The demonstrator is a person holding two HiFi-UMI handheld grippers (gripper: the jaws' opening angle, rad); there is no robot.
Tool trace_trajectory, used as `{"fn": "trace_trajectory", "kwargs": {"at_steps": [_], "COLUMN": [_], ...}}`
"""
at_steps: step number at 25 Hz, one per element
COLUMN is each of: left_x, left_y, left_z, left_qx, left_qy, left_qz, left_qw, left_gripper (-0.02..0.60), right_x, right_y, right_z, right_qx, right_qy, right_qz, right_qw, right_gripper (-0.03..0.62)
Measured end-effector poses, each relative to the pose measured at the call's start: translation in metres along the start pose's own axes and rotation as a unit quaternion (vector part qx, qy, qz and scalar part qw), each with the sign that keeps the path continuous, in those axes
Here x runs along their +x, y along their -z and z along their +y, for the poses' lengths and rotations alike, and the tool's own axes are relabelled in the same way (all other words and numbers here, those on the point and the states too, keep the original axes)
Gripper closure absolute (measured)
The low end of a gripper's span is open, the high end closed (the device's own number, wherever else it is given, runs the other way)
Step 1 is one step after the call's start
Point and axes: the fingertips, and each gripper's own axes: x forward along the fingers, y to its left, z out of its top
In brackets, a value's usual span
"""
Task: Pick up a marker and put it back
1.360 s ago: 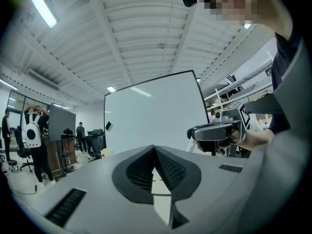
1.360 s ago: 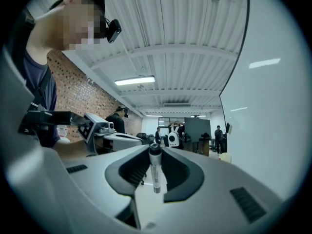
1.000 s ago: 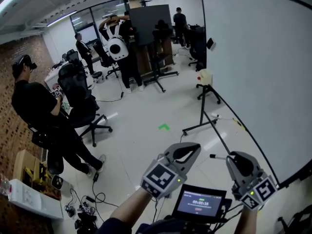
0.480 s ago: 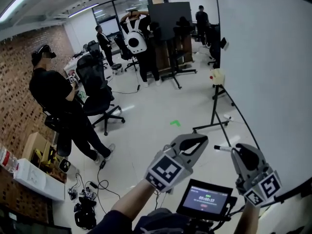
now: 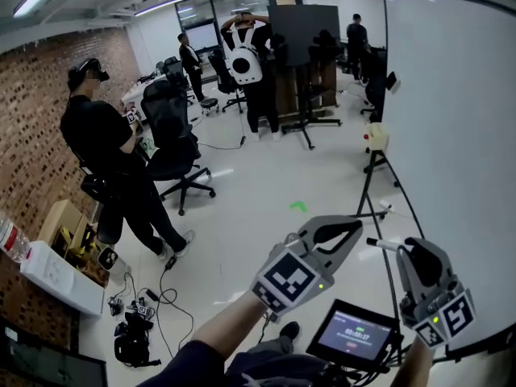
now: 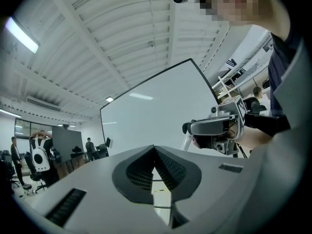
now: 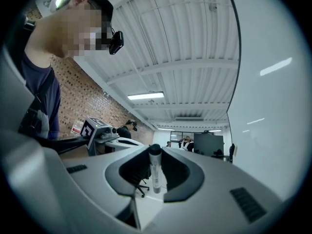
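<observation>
Marker [image 7: 155, 172] pinched between the right tool's [image 5: 413, 255] jaws, one end protruding forward

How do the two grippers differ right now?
The right gripper is shut on a marker; the left gripper is shut on nothing. The right gripper is nearer the whiteboard than the left gripper. Both are grey and carry square-marked cubes.
</observation>
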Motion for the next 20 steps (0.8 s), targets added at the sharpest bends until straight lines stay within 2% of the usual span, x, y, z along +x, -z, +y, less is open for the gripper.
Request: {"fn": "trace_trajectory", "kwargs": {"at_steps": [4,12,20], "left_x": [0.012,0.040,0.071], "left_y": [0.023,0.058,0.087], "left_z": [0.032,0.136,0.226], "left_qx": [-0.012,-0.034,-0.065], "left_qy": [-0.004,-0.023,-0.002], "left_qz": [-0.003,-0.021,-0.035], "left_qw": [0.9999,0.9989,0.9973], "left_gripper": [0.584,0.584,0.584], "right_x": [0.028,0.121,0.201], "right_y": [0.024,0.054,0.071], "right_z": [-0.018,-0.070,-0.116], "right_qx": [0.001,-0.011,-0.028], "right_qy": [0.000,-0.005,0.029], "right_qz": [0.016,0.041,0.069], "right_qw": [1.000,0.999,0.997], "right_gripper": [0.508,0.508,0.507]}}
